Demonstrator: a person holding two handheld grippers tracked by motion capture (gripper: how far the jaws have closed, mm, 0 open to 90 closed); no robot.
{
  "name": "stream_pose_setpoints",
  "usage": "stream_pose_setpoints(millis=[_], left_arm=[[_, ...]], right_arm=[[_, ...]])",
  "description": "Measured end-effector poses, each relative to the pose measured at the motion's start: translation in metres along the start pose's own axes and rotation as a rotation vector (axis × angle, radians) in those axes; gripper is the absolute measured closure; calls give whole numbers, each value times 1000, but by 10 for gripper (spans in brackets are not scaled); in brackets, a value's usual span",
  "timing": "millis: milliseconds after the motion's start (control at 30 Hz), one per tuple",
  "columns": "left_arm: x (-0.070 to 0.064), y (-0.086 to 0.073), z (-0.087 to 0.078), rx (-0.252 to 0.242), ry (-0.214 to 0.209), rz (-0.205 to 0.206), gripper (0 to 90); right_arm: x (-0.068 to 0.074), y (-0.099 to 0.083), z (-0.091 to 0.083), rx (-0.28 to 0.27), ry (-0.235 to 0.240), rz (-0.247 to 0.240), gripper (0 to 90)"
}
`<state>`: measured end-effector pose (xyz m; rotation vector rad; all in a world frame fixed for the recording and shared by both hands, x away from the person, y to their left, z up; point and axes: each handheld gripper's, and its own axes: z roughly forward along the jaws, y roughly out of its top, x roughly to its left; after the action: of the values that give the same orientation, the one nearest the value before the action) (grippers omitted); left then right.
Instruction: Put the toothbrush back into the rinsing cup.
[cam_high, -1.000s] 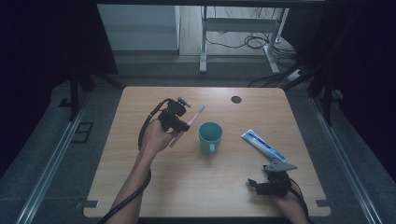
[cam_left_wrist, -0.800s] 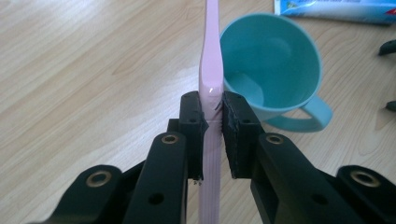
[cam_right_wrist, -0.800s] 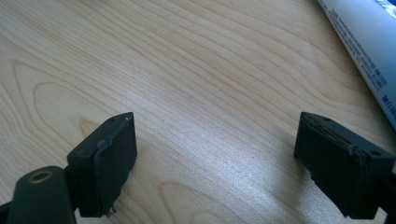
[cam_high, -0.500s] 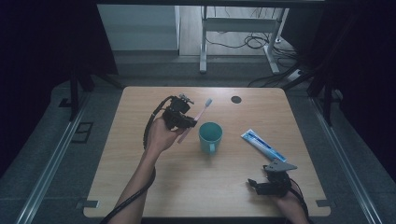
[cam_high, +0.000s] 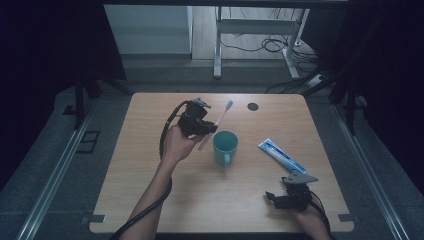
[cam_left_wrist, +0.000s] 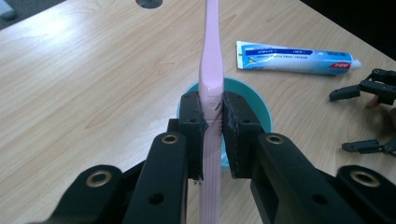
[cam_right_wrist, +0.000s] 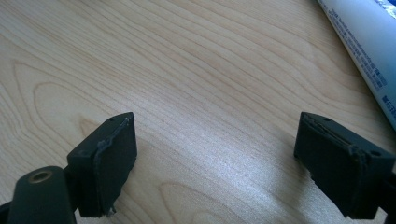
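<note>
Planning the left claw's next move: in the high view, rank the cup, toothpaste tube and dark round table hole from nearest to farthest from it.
1. Teal cup, just right of the left claw.
2. Dark round hole, toward the far edge.
3. Toothpaste tube, farther right.

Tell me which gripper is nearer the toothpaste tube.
Right. The right gripper rests just below the toothpaste tube; the left gripper is beyond the cup.

A toothpaste tube (cam_high: 282, 156) (white and blue, cap end toward the near right) lies flat on the wooden table (cam_high: 150, 190); a small dark round disc (cam_high: 252, 106) sits near the far edge; cables (cam_high: 265, 45) trail on the floor beyond.
</note>
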<state>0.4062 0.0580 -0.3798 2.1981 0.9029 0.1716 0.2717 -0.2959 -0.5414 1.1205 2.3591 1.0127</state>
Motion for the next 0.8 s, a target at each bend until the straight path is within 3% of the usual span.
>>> stream_pose_setpoints(millis=[800], left_arm=[[-11,9,18,-166,-51,3,789]], right_arm=[[0,0,0,0,1,1,129]])
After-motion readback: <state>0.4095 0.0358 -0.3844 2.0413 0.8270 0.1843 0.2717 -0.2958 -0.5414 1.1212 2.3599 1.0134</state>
